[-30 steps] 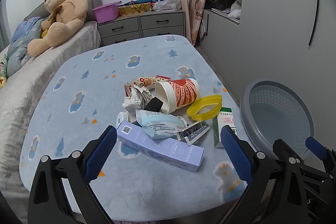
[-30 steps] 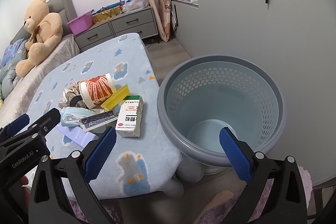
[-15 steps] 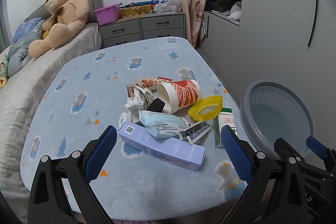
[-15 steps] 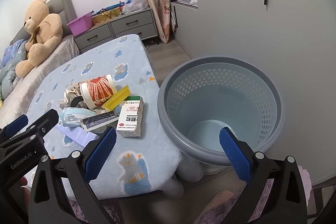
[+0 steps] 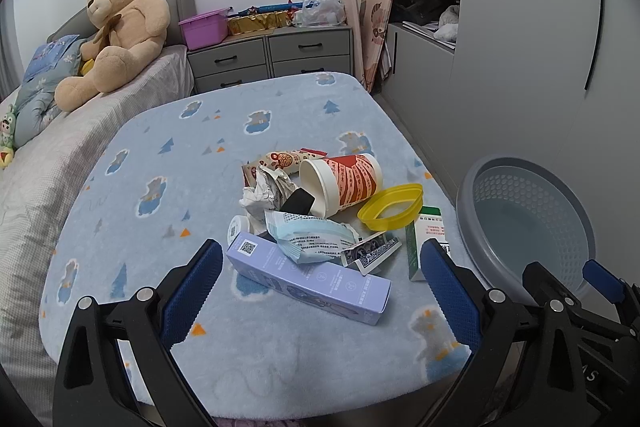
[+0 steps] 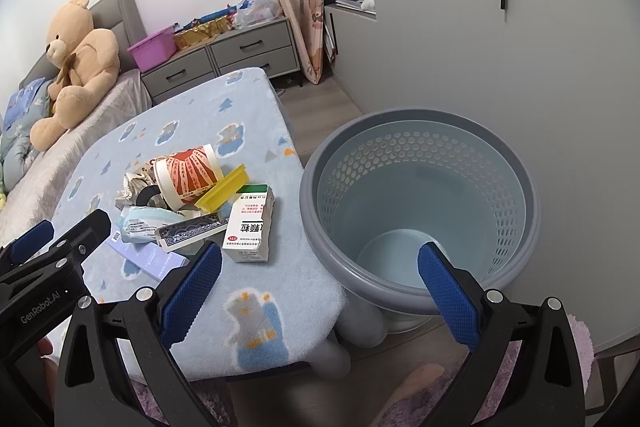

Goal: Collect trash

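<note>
My left gripper [image 5: 320, 283] is spread wide with nothing between its blue-padded fingers [image 5: 191, 285], hovering over the near edge of the low table covered in a pale blue fleece cloth with bear prints [image 5: 168, 163]. The trash sits in one heap just ahead of it: a long lavender cardboard box [image 5: 308, 277] lies nearest, right between the two fingers from this view but apart from both pads. Behind it I see a crumpled light-blue mask wrapper [image 5: 310, 233], a dark patterned card pack [image 5: 372, 249], a tipped red-and-white paper cup [image 5: 340, 183], a yellow plastic ring-shaped lid [image 5: 390, 207], crumpled white paper [image 5: 262, 189] and a green-and-white medicine box [image 6: 250, 227] at the heap's right edge. My right gripper [image 6: 320, 283] is likewise fully open and holding nothing, poised between the table corner and the grey perforated plastic waste basket [image 6: 516, 187], which stands on the floor just beside the table, to the right of the heap.
</note>
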Motion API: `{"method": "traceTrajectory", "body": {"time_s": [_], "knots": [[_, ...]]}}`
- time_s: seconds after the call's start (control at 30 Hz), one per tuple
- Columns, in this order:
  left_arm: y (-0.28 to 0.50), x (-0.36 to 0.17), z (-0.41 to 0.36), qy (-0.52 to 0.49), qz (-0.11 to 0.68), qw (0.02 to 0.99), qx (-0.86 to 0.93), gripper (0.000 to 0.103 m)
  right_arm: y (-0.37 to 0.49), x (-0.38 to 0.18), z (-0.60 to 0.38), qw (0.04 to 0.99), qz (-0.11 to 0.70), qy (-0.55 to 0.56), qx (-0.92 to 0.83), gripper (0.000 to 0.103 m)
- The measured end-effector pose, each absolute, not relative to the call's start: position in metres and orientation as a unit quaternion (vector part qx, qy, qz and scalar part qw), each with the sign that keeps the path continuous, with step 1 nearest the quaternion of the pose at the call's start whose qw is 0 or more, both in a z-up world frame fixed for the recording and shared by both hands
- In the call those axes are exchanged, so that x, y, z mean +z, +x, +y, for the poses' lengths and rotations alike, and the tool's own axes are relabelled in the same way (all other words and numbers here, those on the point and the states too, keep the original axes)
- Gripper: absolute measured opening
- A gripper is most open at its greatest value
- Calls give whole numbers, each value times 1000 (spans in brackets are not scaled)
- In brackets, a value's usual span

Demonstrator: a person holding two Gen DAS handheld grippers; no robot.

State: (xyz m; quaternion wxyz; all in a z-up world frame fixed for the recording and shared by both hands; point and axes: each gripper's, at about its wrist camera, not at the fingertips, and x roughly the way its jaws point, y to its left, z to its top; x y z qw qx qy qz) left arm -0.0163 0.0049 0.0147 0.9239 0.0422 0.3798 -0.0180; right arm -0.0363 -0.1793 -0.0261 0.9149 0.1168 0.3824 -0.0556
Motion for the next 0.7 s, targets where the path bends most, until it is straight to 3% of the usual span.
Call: {"method": "traceTrajectory", "body": {"time_s": [0.7], "knots": [[-18, 16, 5, 43, 377, 925, -17, 95, -37, -26, -180, 915, 382, 118, -55, 97]]}}
